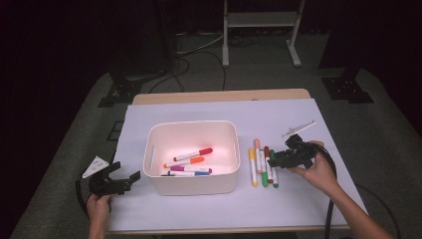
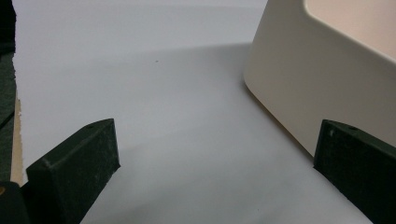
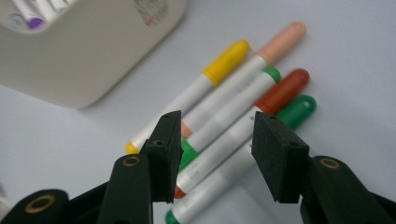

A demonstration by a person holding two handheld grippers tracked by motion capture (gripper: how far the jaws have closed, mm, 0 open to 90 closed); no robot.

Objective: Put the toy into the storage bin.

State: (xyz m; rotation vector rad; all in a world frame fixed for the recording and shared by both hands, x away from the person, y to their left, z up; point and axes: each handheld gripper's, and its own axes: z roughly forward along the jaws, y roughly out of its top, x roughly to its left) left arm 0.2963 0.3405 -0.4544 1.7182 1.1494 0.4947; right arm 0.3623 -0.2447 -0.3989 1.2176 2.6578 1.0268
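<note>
A white bin [image 1: 191, 177] stands mid-table with several markers inside, among them a red one [image 1: 193, 154] and an orange one [image 1: 185, 162]. To its right lies a row of markers on the paper: yellow [image 1: 253, 167], peach [image 1: 258, 154], brown-red [image 1: 267, 158] and green [image 1: 273, 169]. My right gripper [image 1: 276, 159] hovers over that row, open, with the markers [image 3: 224, 140] between and below its jaws. My left gripper [image 1: 128, 178] rests open at the bin's left front corner, the bin wall [image 2: 308, 84] just beside its right jaw.
White paper [image 1: 278, 117] covers the wooden table. A small white stick-like object [image 1: 299, 128] lies behind the right gripper. Beyond the table are a white frame's legs [image 1: 261, 30] and cables on the grey floor.
</note>
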